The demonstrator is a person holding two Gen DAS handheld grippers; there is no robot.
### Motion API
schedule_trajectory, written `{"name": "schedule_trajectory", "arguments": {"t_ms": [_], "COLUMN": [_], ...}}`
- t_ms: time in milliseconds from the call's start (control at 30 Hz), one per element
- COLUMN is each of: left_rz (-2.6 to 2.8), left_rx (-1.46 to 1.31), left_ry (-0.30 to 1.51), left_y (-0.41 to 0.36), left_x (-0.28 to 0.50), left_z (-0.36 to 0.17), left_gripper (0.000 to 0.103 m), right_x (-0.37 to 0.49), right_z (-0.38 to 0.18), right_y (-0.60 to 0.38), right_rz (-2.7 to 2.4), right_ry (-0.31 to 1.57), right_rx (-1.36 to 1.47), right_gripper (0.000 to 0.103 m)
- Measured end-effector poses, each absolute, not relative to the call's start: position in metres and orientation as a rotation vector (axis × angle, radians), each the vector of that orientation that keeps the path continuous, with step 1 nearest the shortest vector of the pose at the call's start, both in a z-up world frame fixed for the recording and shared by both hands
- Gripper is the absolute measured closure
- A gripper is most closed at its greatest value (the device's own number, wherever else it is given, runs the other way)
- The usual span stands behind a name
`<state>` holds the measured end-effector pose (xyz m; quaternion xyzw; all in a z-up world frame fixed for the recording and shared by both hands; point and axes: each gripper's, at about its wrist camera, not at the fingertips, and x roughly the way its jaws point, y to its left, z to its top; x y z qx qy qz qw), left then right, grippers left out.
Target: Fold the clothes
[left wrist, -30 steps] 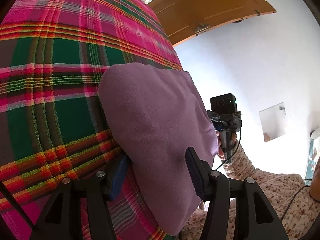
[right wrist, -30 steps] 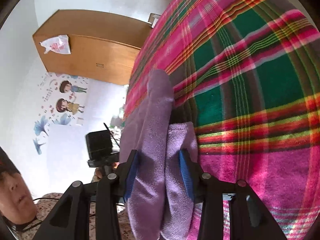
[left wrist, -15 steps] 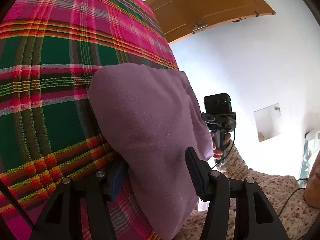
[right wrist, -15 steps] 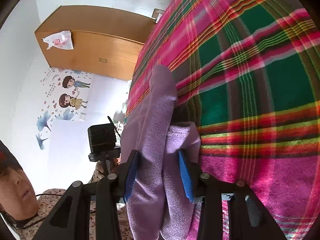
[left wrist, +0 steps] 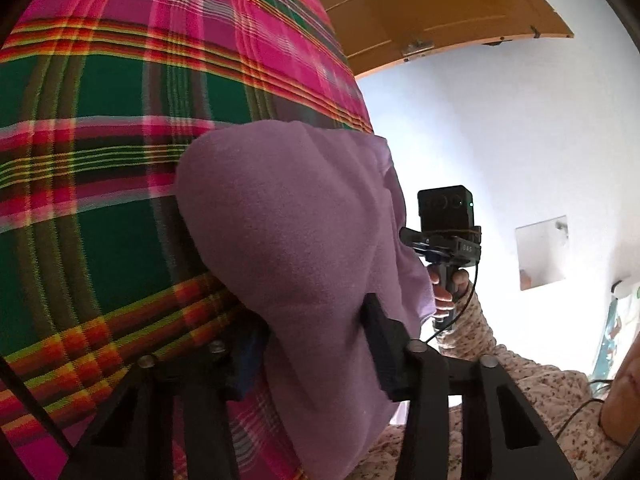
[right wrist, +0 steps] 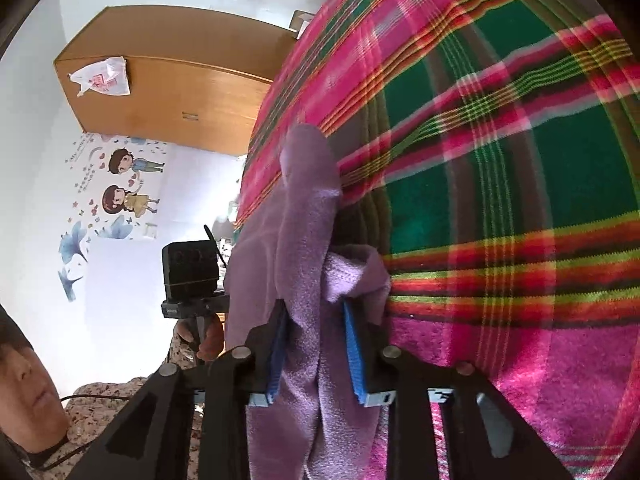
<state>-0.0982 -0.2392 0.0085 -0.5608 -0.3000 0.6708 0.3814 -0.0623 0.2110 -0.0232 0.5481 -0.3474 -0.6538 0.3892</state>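
Purple fleece garment [left wrist: 304,240] lengthwise along blanket edge [left wrist: 100,184]

plaid blanket [right wrist: 500,184] | wooden wardrobe [right wrist: 172,92] with plastic bag [right wrist: 102,77] | cartoon wall stickers [right wrist: 120,184]

Purple fleece garment at the bed edge

The garment [left wrist: 288,240] is soft lilac fleece, bunched and doubled over in thick folds [right wrist: 308,208]. It lies on the plaid blanket's edge, its rounded top resting on the blanket and its lower part hanging off the side, with a ribbed hem turned outward.
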Motion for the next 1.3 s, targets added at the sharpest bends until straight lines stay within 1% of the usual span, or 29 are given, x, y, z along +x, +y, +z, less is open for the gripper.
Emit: {"name": "schedule_trajectory", "arguments": {"t_ms": [167, 333, 400, 533, 767, 867, 933, 1000, 1300], "left_rz": [1.733, 1.741, 1.747, 1.755, 1.753, 1.763, 1.777, 1.781, 1.785], "left_rx": [-1.418, -1.42, -1.42, -1.417, -1.413, -1.401, -1.388, -1.377, -1.338], "left_ry": [-0.76, -0.779, -0.789, -0.796, -0.794, -0.784, -0.776, -0.773, -0.776], "left_y": [-0.239, -0.237, -0.236, -0.232, -0.226, -0.231, -0.231, -0.229, -0.224], "left_x": [-0.096, -0.097, -0.098, -0.1, -0.102, -0.1, -0.098, -0.098, -0.103], "left_z": [0.009, 0.008, 0.006, 0.003, -0.001, -0.002, -0.002, -0.001, 0.009], "left_gripper": [0.065, 0.074, 0.076, 0.078, 0.078, 0.078, 0.079, 0.083, 0.085], "right_x": [-0.064, -0.064, -0.061, -0.062, -0.065, -0.064, -0.062, -0.062, -0.058], "right_z": [-0.019, -0.015, -0.01, -0.005, -0.009, -0.006, -0.004, -0.001, 0.008], "right_y": [0.205, 0.2, 0.195, 0.189, 0.191, 0.189, 0.187, 0.185, 0.18], "right_rz": [-1.673, -1.702, -1.739, -1.761, -1.737, -1.755, -1.773, -1.786, -1.793], "right_ry": [-0.879, -0.862, -0.823, -0.785, -0.818, -0.802, -0.782, -0.773, -0.789], "right_rx": [1.387, 1.377, 1.366, 1.364, 1.359, 1.354, 1.345, 1.332, 1.264], "right_gripper": [0.082, 0.085, 0.085, 0.086, 0.086, 0.087, 0.087, 0.087, 0.088]}}
